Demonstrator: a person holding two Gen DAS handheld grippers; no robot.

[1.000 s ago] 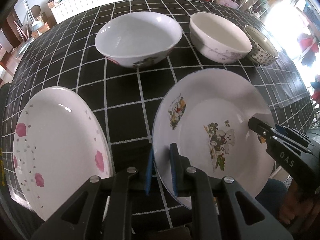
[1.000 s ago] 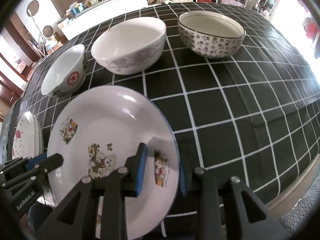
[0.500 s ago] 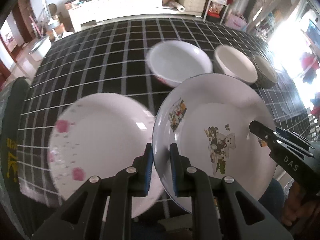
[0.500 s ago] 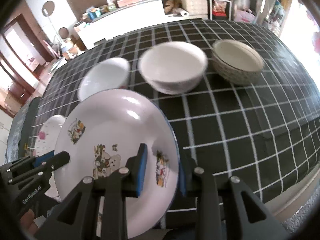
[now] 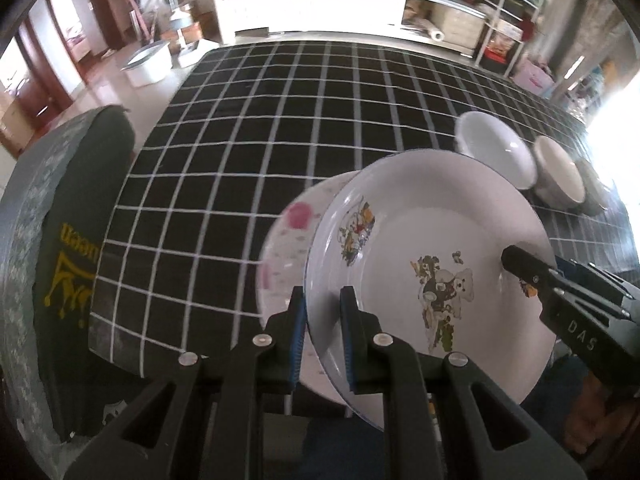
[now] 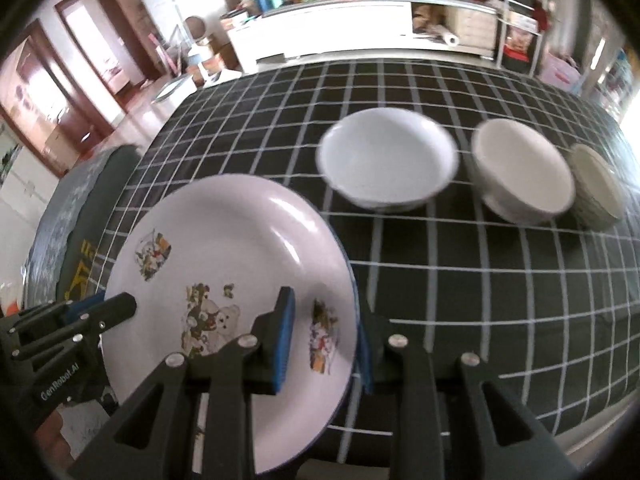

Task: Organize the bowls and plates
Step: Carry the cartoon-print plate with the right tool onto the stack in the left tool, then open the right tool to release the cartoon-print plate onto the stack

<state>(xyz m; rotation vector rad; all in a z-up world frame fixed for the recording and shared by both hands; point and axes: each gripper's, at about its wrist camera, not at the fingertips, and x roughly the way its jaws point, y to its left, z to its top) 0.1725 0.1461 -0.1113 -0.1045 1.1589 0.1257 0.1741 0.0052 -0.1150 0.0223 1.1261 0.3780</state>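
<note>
A white plate with cartoon bear prints is held in the air between both grippers. My left gripper is shut on its left rim. My right gripper is shut on its right rim. Below and left of it lies a white plate with pink flowers, partly hidden by the held plate. Three bowls stand in a row further back: a wide white bowl, a white bowl and a patterned bowl.
The table has a black cloth with a white grid. A dark green chair back stands at the table's left edge. A white cabinet with clutter is behind the table.
Both grippers have carried the bear plate up and to the left. It now hangs over the pink-flower plate, and the bowls lie further right and farther away.
</note>
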